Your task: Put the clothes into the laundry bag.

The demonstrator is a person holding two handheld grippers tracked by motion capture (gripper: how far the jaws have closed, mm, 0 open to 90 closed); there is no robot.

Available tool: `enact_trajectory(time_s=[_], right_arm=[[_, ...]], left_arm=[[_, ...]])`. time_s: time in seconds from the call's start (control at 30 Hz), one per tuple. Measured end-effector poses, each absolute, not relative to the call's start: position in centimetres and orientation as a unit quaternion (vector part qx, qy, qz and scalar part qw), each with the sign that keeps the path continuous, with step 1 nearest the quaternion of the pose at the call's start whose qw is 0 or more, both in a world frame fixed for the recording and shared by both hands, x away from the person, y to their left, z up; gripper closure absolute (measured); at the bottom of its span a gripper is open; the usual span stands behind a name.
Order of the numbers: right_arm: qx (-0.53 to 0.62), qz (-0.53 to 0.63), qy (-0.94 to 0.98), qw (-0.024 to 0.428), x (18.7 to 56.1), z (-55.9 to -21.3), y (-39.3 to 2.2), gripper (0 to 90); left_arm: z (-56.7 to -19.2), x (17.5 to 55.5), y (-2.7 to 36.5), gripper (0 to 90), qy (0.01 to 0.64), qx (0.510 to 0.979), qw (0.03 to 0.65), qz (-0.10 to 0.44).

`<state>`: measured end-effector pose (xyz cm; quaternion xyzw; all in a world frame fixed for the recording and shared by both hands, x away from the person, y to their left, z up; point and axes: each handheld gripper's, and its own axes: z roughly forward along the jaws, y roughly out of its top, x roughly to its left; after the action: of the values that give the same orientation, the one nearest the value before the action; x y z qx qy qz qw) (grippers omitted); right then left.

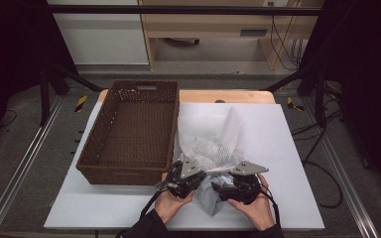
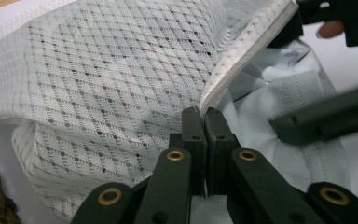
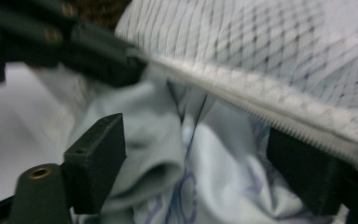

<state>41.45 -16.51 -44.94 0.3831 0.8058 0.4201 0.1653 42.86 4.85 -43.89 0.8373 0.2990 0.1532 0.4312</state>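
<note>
A white mesh laundry bag (image 1: 212, 143) lies in the middle of the white table top (image 1: 283, 148). A pale blue garment (image 1: 211, 199) pokes out of its near end. My left gripper (image 1: 194, 174) is shut on the bag's zipper edge (image 2: 242, 56), lifting it; in the left gripper view the jaws (image 2: 204, 114) pinch that hem. My right gripper (image 1: 224, 184) is open at the bag's mouth. In the right gripper view its fingers (image 3: 98, 156) stand wide apart around a fold of the blue garment (image 3: 168, 140), under the raised zipper edge (image 3: 270, 100).
A dark brown wicker basket (image 1: 144, 85), nothing inside it, stands to the left of the bag, close to my left hand. Bare white table lies to the right of the bag and along the front edge. Dark frame legs stand beyond the table.
</note>
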Motion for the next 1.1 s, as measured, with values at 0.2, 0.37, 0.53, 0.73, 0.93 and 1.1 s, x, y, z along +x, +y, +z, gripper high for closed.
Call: enact_trajectory(time_s=[0.2,0.37,0.53,0.73,0.93,1.1], right_arm=[[0.399,0.406,0.804,0.172,40.7,-46.5,-17.0,38.7],[0.417,0.402,0.801,0.151,41.6,-47.4,-16.7,72.3],[0.390,0.439,0.790,0.175,41.5,-45.6,-15.2,76.0],[0.425,0.431,0.763,0.226,44.6,-46.8,-13.4,76.0],[0.464,0.432,0.728,0.263,45.7,-47.7,-13.2,74.8],[0.447,0.431,0.745,0.245,44.9,-46.9,-14.1,54.4]], left_arm=[[-43.9,43.0,5.1,88.2,0.307,0.834,0.434,0.151],[-44.0,43.1,4.9,88.2,0.306,0.835,0.431,0.149],[-42.5,42.5,5.0,88.5,0.296,0.827,0.456,0.143],[-40.5,41.4,5.6,88.6,0.279,0.822,0.474,0.149],[-42.5,42.3,5.7,88.5,0.294,0.834,0.447,0.135],[-43.8,43.0,5.4,88.4,0.305,0.837,0.433,0.140]])
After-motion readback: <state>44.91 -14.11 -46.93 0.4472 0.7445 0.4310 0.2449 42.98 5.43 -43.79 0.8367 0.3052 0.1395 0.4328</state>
